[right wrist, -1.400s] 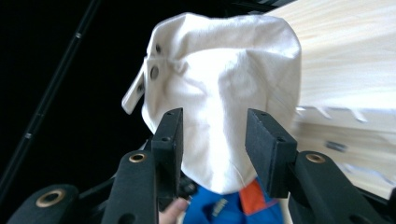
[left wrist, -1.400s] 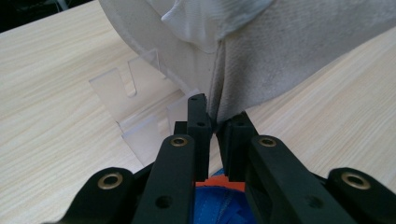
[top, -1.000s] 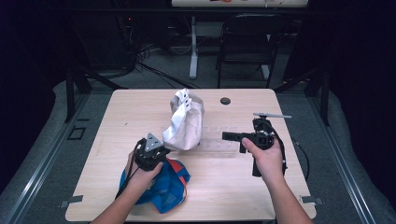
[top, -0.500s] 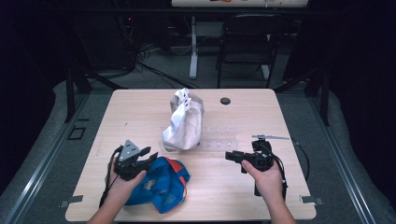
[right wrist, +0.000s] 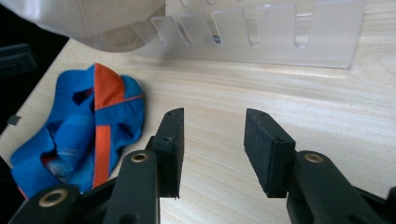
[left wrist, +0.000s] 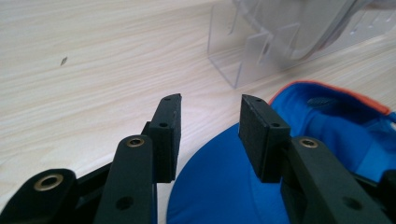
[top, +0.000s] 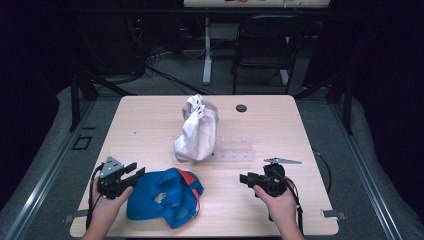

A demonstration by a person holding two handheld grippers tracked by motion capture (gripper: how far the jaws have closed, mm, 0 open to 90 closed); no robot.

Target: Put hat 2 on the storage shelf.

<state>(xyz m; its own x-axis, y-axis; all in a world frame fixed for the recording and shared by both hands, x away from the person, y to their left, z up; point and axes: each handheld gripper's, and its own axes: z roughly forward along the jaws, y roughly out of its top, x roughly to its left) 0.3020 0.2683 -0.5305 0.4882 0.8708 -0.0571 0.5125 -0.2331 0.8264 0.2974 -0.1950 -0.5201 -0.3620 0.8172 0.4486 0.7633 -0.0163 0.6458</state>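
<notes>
The left claw (top: 134,173), its jaws just opened and holding nothing, hovers just beside the crumpled blue-and-orange fabric cap (top: 167,196) on the light wooden counter (top: 150,125). The right claw (top: 246,178) stands moderately open and empty, apart from the cap.

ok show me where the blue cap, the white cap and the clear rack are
blue cap (top: 160,195), high view, on its blue crown near the middle
white cap (top: 197,132), high view, on its crown
clear rack (right wrist: 280,39), right gripper view, on its slotted front wall
</notes>
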